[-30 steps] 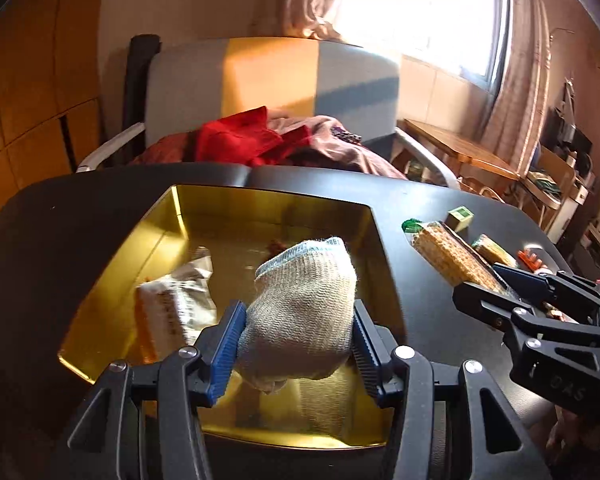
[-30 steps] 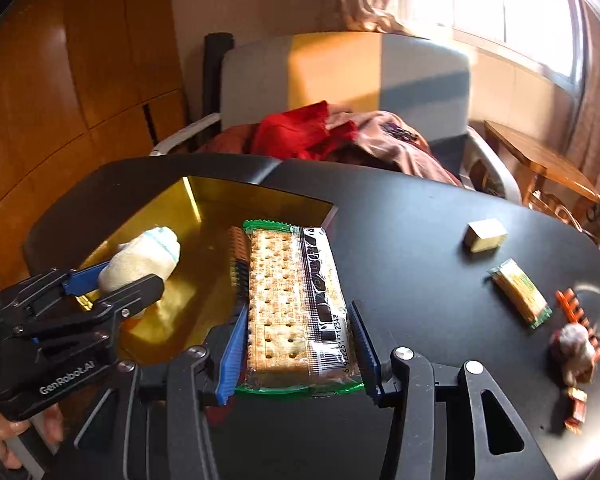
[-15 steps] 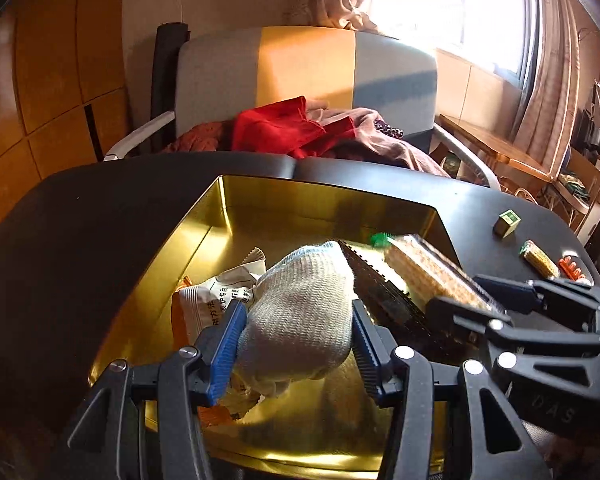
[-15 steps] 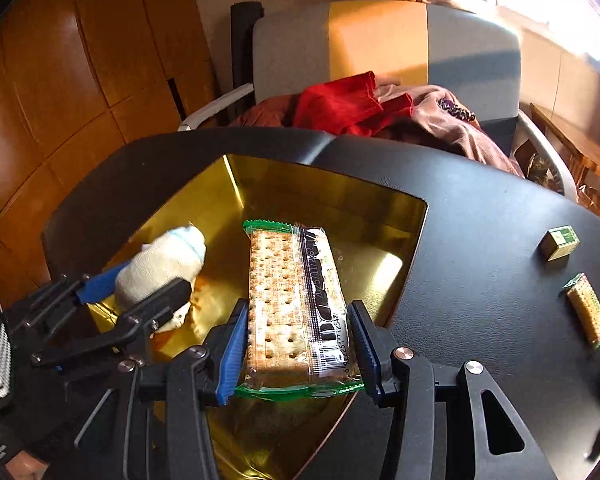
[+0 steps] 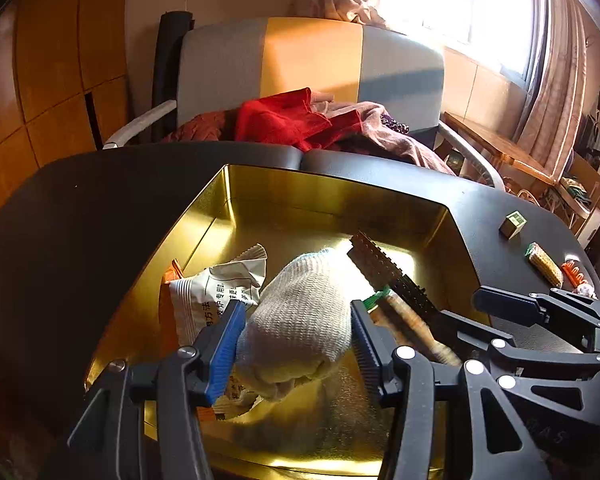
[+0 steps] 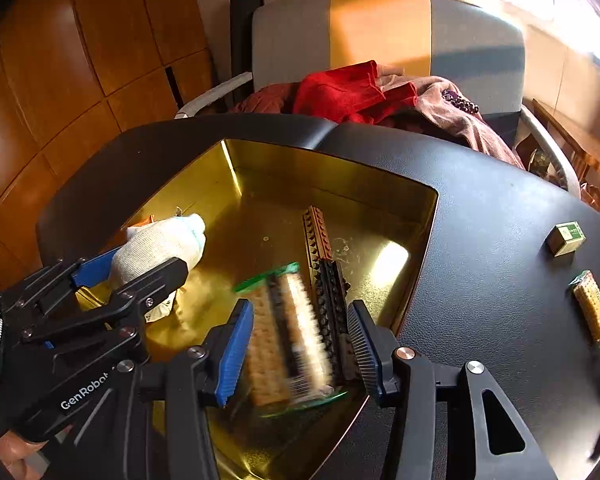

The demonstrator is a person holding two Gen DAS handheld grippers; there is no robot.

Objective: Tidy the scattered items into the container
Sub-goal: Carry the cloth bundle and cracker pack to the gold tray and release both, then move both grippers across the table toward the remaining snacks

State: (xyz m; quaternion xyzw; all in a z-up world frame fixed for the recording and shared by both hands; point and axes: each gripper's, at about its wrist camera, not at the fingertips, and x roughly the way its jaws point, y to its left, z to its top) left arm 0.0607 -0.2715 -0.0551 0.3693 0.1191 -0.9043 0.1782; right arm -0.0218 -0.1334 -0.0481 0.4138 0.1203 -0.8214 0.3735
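A gold tin (image 5: pixel 332 196) (image 6: pixel 332 172) sits on the black table. My left gripper (image 5: pixel 296 336) (image 6: pixel 136 268) is shut on a rolled white sock (image 5: pixel 300 312) (image 6: pixel 160 244) and holds it over the tin's left part. My right gripper (image 6: pixel 300 340) (image 5: pixel 500 316) is over the tin's near right part. The cracker packet (image 6: pixel 288 336) (image 5: pixel 408 316) is motion-blurred between its jaws, which stand wider than the packet. A white and orange snack bag (image 5: pixel 216 292) and a long brown and black toy brick strip (image 6: pixel 324 264) (image 5: pixel 388 272) lie in the tin.
On the table right of the tin lie a small green box (image 6: pixel 566 238) (image 5: pixel 513 224), a small cracker pack (image 6: pixel 592 308) (image 5: pixel 544 258) and an orange toy piece (image 5: pixel 574 272). A chair with red and brown clothes (image 6: pixel 352 92) stands behind the table.
Both grippers moved forward over the tin. The right gripper's jaws have opened and the cracker packet is dropping, blurred. The left gripper still holds the sock.
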